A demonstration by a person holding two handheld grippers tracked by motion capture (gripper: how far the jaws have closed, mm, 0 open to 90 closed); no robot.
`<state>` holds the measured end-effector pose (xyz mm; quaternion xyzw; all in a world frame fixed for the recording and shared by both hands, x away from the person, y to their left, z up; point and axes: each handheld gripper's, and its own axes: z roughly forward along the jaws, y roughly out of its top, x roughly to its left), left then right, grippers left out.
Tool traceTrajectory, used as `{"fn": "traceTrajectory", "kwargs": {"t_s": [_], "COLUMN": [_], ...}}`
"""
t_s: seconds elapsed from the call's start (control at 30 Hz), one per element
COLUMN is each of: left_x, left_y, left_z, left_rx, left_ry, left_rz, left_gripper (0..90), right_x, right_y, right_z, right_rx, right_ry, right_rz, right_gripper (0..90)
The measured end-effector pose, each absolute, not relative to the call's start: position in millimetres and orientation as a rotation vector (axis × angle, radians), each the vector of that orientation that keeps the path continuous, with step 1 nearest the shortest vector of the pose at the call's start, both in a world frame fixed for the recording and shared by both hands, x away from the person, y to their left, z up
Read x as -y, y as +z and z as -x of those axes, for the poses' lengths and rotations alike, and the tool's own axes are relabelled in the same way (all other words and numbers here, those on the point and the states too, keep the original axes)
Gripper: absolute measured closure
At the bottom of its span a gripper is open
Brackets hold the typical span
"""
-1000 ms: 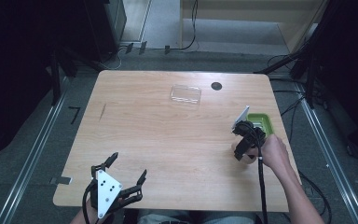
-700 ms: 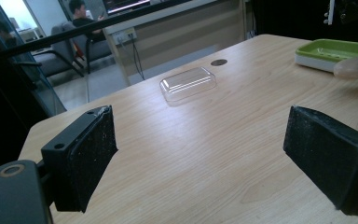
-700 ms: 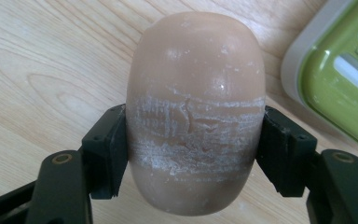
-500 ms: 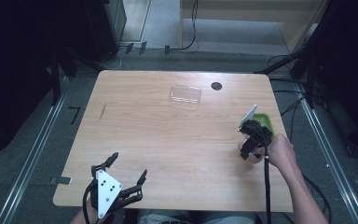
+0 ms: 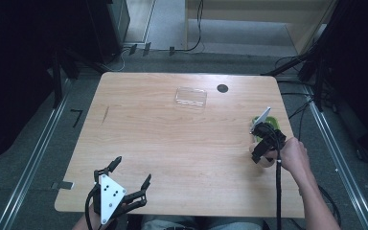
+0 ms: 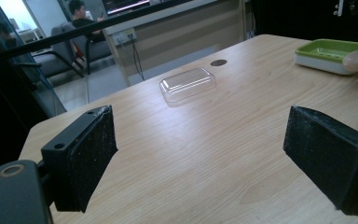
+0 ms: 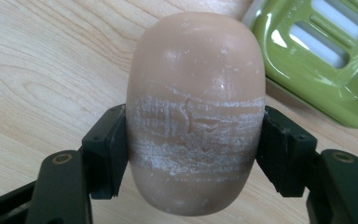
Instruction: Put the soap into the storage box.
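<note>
A tan oval soap bar (image 7: 195, 107), scuffed white across its middle, is clamped between the two black jaws of my right gripper (image 7: 193, 154). It hangs just above the wooden table beside a green soap dish (image 7: 321, 60). From above, the right gripper (image 5: 264, 152) sits at the table's right edge, just in front of the green soap dish (image 5: 274, 122). My left gripper (image 5: 130, 178) rests at the near left edge with its jaws wide apart and nothing between them. In the left gripper view (image 6: 200, 163) the green soap dish (image 6: 333, 53) lies far right.
A clear plastic lid (image 5: 190, 97) lies at the back middle of the wooden table (image 5: 172, 139), and shows as the clear plastic lid (image 6: 188, 83) ahead of the left jaws. A small dark round hole (image 5: 222, 88) sits beside it.
My right gripper has drifted toward the table's right edge and slightly nearer with the soap in it, ending in front of the green dish. The left gripper has stayed where it was.
</note>
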<state>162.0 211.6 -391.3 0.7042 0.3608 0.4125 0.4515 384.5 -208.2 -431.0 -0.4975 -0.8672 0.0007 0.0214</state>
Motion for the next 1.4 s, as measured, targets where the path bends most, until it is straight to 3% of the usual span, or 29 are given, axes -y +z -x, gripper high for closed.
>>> {"fn": "traceTrajectory", "kwargs": {"t_s": [1.4], "left_x": [-210], "left_y": [-392], "left_z": [-162], "left_rx": [-0.884], "left_ry": [1.021], "left_rz": [-1.745], "left_gripper": [10.0], "right_x": [240], "right_y": [-409], "right_z": [-395], "right_rx": [2.629], "right_ry": [-0.084], "right_rz": [1.738], "right_gripper": [33.2]}}
